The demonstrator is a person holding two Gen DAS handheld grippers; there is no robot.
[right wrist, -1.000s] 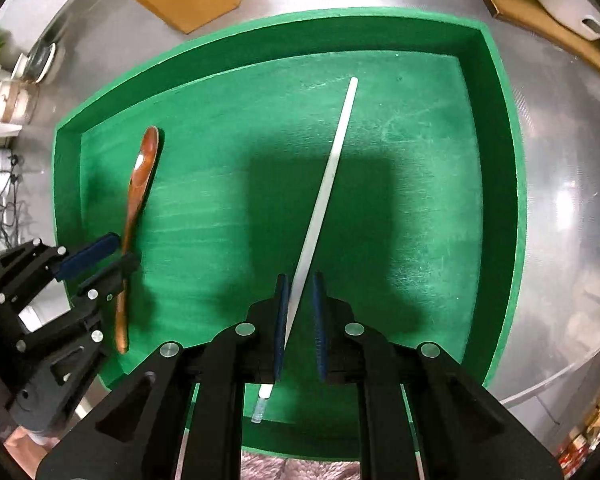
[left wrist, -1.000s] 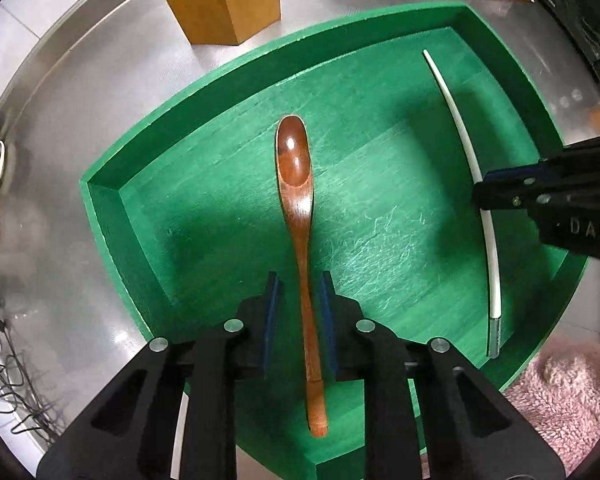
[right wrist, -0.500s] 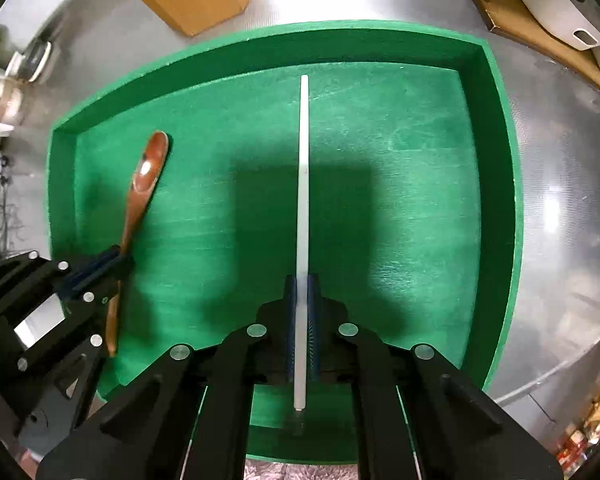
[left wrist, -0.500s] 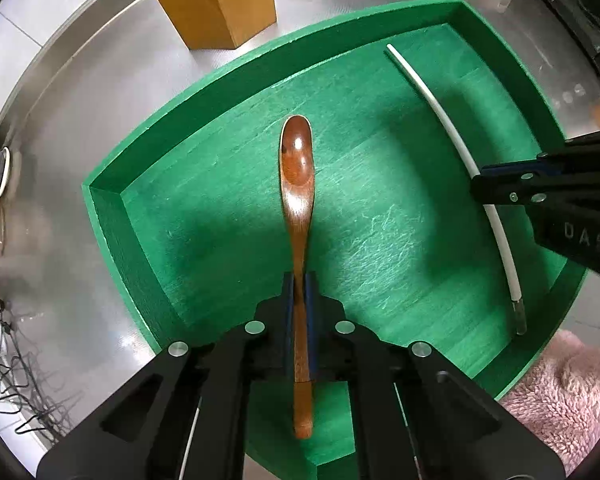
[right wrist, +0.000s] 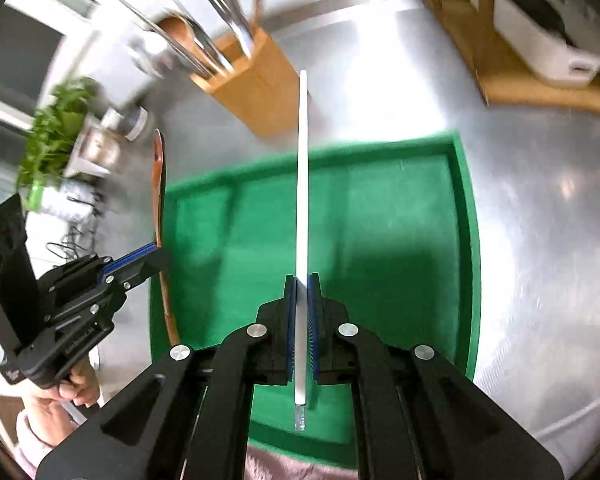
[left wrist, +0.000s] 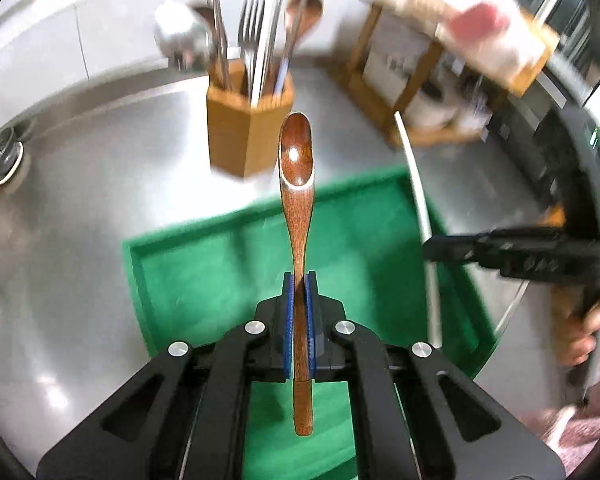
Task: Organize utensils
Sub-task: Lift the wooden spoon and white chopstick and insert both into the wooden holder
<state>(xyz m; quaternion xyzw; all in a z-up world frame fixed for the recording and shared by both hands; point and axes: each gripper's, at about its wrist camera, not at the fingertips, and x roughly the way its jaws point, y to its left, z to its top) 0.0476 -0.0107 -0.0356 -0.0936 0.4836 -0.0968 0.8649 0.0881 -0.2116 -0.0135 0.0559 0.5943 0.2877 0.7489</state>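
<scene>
Left wrist: glossy wooden spoon (left wrist: 297, 208) clamped.

**Location: domestic kitchen**

Work surface is a brushed stainless-steel desk (left wrist: 80, 208) w/ raised rear lip, abutting a white tiled wall (left wrist: 60, 40). Wooden utensil holder (left wrist: 244, 128) stands on it, stocked w/ forks, spoons & other metal cutlery. Green wooden tray (right wrist: 466, 240) sits in front of holder. Wooden rack (left wrist: 404, 80) at rear right carries white dishware; contents blurred, can't id further. Leafy potted plant (right wrist: 54, 136) and small jars (right wrist: 134, 122) at left edge. Glass jar (left wrist: 2, 154) near wall, cables beside. Dark appliance (left wrist: 580, 20) far right, type unclear. Fittings consistent w/ home, not commercial, premises.
</scene>
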